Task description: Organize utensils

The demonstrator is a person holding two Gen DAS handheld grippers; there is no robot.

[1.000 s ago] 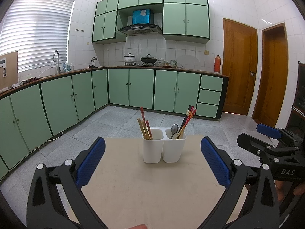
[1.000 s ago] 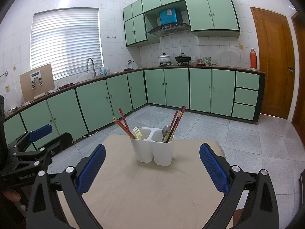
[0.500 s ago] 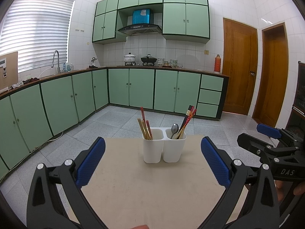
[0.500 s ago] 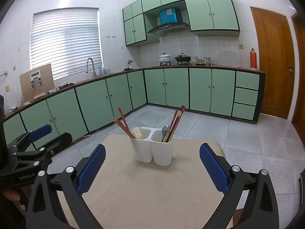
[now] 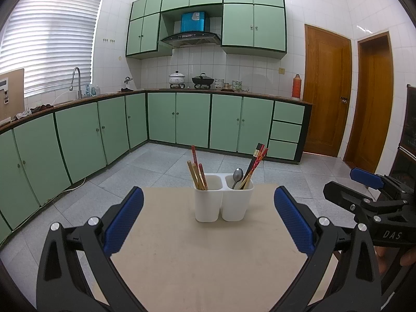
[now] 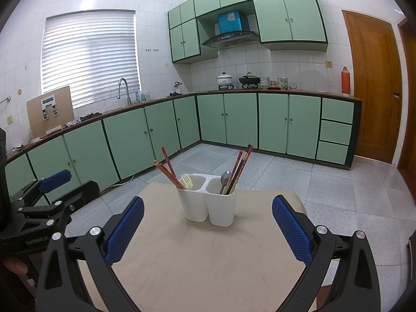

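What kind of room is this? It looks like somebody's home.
Most likely a home kitchen: green cabinets run along the walls, pots sit on a stove under a range hood, and a sink faucet stands by the window.

The right gripper (image 6: 208, 227) is held wide open and empty above the beige surface (image 6: 208, 260). The white two-compartment holder (image 6: 210, 202) stands farther off: chopsticks (image 6: 169, 170) and fork (image 6: 186, 180) left, spoon (image 6: 225, 179) and chopsticks right.
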